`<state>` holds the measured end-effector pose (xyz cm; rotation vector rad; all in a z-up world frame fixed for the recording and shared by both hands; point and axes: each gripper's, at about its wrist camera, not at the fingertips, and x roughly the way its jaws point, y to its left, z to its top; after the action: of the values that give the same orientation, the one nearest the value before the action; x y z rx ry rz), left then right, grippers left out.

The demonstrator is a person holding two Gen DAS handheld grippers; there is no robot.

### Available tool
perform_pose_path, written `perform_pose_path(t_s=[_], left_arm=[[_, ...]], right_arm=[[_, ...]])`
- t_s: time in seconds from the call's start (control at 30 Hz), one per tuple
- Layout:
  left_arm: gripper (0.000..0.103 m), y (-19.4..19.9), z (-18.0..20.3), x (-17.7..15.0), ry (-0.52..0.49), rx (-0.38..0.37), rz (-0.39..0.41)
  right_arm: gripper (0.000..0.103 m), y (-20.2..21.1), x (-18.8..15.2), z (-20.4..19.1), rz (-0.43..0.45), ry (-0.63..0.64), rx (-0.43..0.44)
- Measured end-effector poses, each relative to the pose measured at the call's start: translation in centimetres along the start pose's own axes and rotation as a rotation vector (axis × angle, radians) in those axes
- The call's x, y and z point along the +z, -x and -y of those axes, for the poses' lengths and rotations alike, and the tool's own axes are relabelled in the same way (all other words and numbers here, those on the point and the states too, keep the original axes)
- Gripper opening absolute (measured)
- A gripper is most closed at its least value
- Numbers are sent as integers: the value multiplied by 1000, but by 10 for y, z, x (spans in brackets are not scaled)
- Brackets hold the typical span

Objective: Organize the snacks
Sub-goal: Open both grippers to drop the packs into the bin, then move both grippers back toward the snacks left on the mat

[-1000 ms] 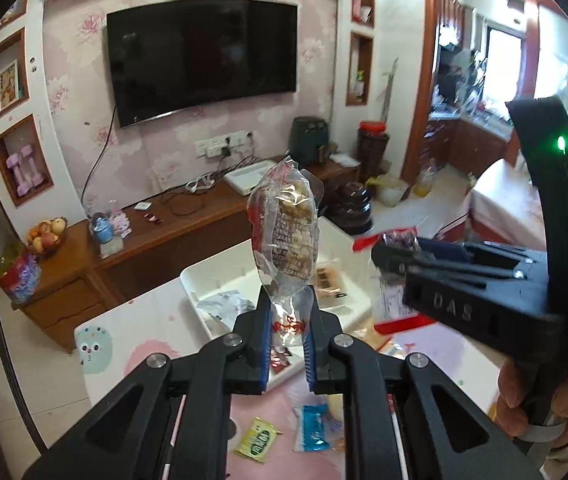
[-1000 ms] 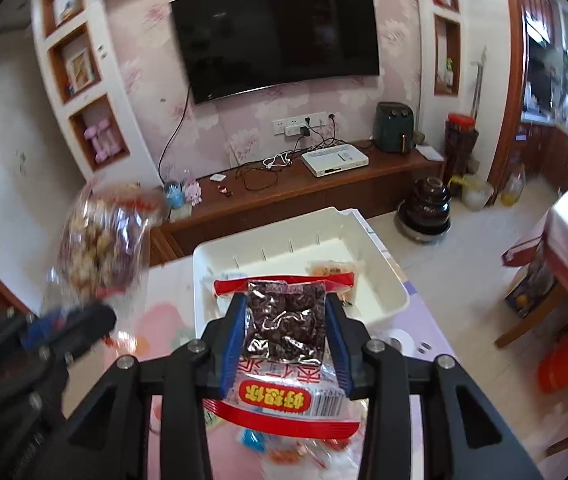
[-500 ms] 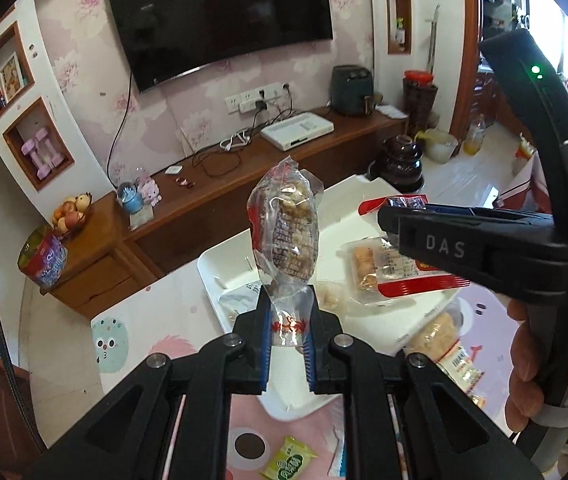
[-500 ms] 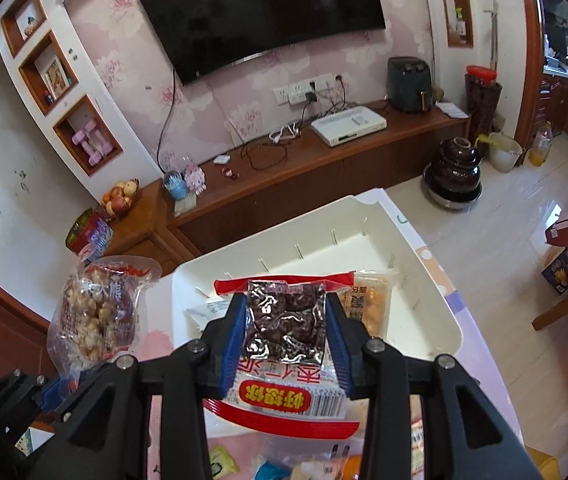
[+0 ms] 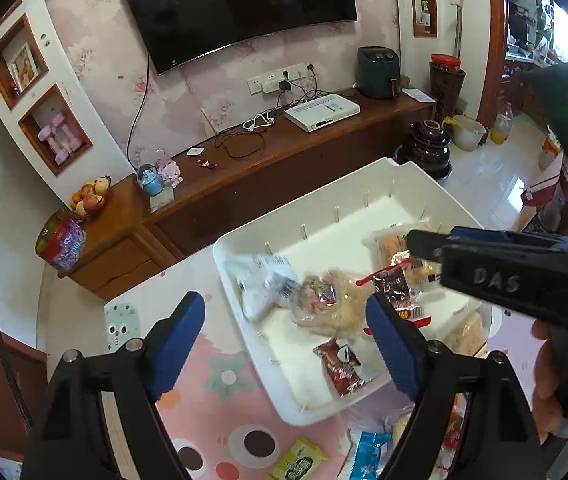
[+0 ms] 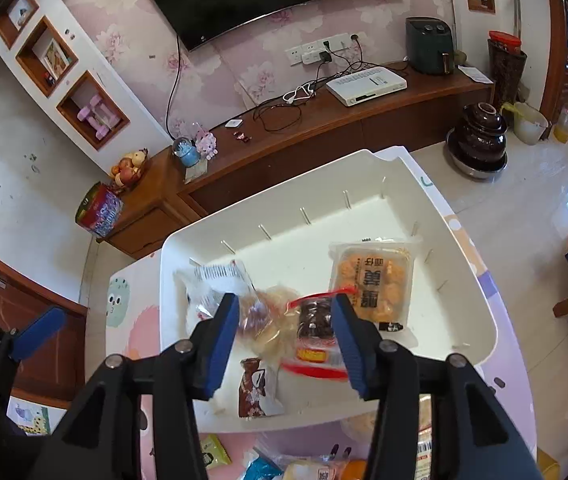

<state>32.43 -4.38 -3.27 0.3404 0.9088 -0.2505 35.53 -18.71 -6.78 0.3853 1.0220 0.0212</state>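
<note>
Below wall television, pink patterned tabletop

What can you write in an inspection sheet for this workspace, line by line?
Surface: table with a pink cartoon cover.
Job's things: white bin holding several snack packs, among them an orange pastry tray pack and a dark red-edged packet.
Clutter: loose snacks on the table near the bin, such as a green packet.
Grippers: left gripper and right gripper both opening, pads pressing on nothing.
Cables: wires on the TV cabinet.
Surroundings: wall TV, fruit bowl.
</note>
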Motion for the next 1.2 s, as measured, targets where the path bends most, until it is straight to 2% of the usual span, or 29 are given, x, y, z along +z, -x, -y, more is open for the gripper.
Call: perform_pose_path(t_s=[0.4,0.57,0.9,1.2], left_arm=[[82,45,-11,-29,28,-2,4],[82,73,-11,-36,19,-12,42],[82,125,-5,-48,4,-59,129],[82,135,-11,-78,13,-71,127]], right_arm=[[51,61,-35,-1,69,-4,13],[51,90,-53,-6,100,-3,3],[52,133,-84,-6,142,-17,-64],[52,157,-112,-3,177,-24,-124]])
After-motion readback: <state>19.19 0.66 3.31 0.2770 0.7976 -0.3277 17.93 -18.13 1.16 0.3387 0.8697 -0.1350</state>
